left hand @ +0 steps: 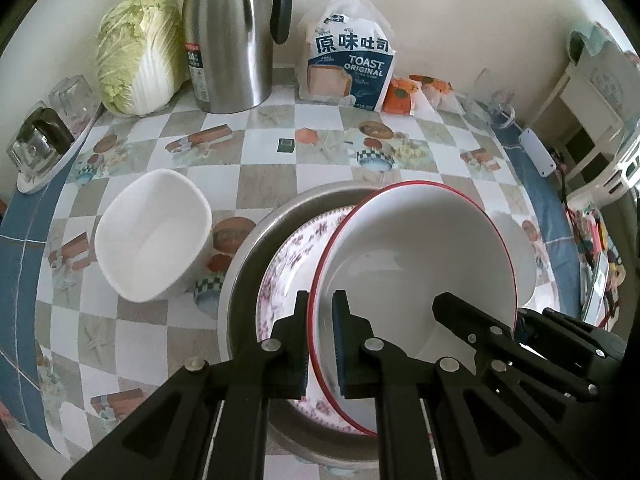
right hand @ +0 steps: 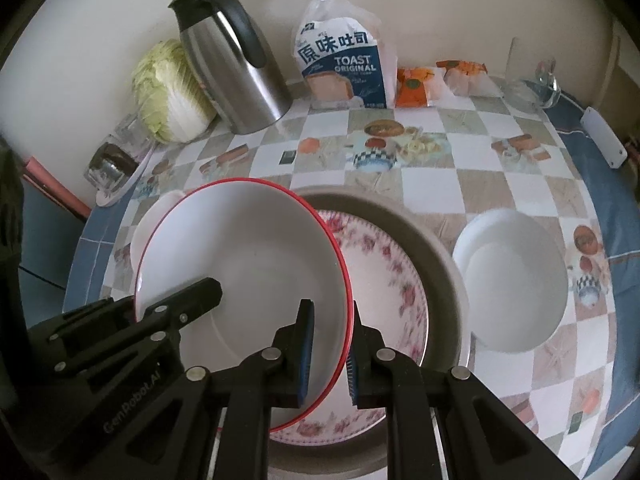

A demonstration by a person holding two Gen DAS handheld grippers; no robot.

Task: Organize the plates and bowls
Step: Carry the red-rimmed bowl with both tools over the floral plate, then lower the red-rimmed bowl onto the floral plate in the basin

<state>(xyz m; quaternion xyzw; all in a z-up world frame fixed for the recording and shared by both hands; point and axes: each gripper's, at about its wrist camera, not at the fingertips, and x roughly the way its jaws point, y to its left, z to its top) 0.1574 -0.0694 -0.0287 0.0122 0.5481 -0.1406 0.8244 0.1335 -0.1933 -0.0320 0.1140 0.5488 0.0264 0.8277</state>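
A white plate with a red rim [left hand: 420, 256] [right hand: 248, 264] hangs tilted over a floral plate [left hand: 286, 264] [right hand: 394, 276], which lies in a wide grey metal dish [left hand: 244, 268] [right hand: 438, 248]. My left gripper [left hand: 321, 300] is shut on the red-rimmed plate's left edge. On the opposite edge my right gripper [right hand: 330, 312] is shut too. A square white bowl [left hand: 154, 236] [right hand: 160, 208] stands left of the dish and a round white bowl [right hand: 516, 280] [left hand: 526, 256] stands right of it. I cannot tell whether the held plate touches the floral one.
Along the back wall stand a cabbage [left hand: 140, 48], a steel thermos jug [left hand: 232, 36], a toast bag [left hand: 350, 60] and orange snack packets [left hand: 404, 94]. Upturned glasses on a tray [left hand: 44, 140] sit at the left edge, more glassware [right hand: 536, 84] at the back right.
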